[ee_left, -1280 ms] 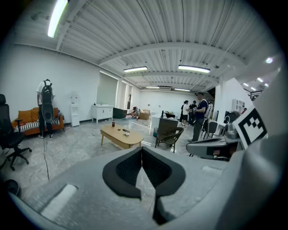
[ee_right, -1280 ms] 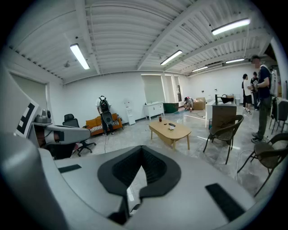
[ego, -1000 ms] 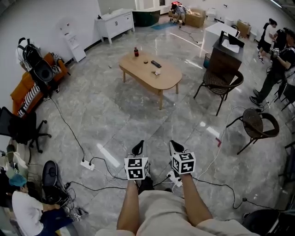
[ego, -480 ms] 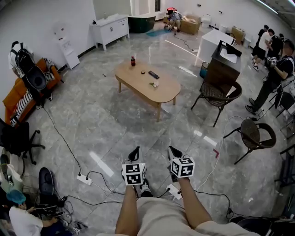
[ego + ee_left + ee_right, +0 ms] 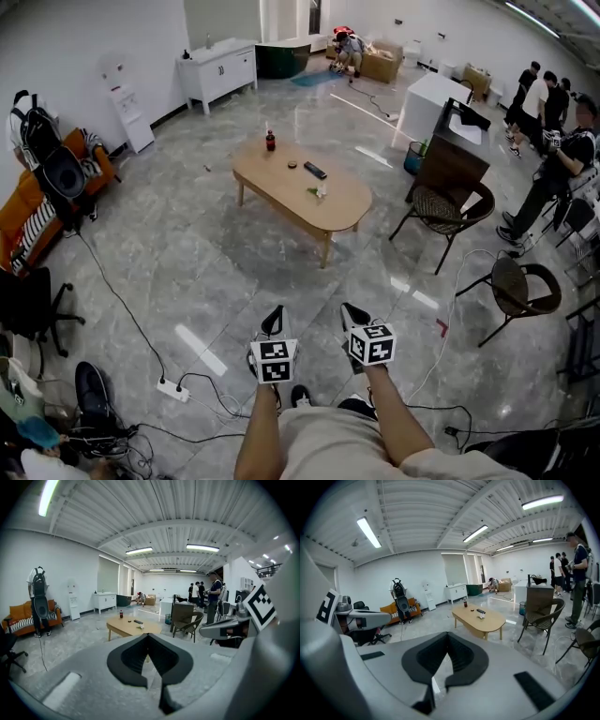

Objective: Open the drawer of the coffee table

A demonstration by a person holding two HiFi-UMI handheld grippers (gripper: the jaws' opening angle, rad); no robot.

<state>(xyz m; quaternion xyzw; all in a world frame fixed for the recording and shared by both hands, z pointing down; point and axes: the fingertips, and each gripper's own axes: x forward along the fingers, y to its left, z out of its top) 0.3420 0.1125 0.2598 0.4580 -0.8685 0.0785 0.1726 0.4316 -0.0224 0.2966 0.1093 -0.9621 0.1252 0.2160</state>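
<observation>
Coffee table [image 5: 302,192] stands well ahead on grey floor [image 5: 187,244]; bottle [image 5: 270,142] near its far edge. Left gripper [image 5: 273,322] and right gripper [image 5: 354,315]: jaws pressed together, nothing between.

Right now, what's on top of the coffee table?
On the coffee table are a dark bottle, a small round dark thing, a black remote and a small pale object, too small to identify. Nothing covers them. The table's drawer doesn't show.

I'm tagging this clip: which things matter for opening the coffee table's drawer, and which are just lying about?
For the job: coffee table, left tool, right tool (both shut, empty).
Lying about: bottle, remote, wicker chairs, power strip, orange sofa.
</observation>
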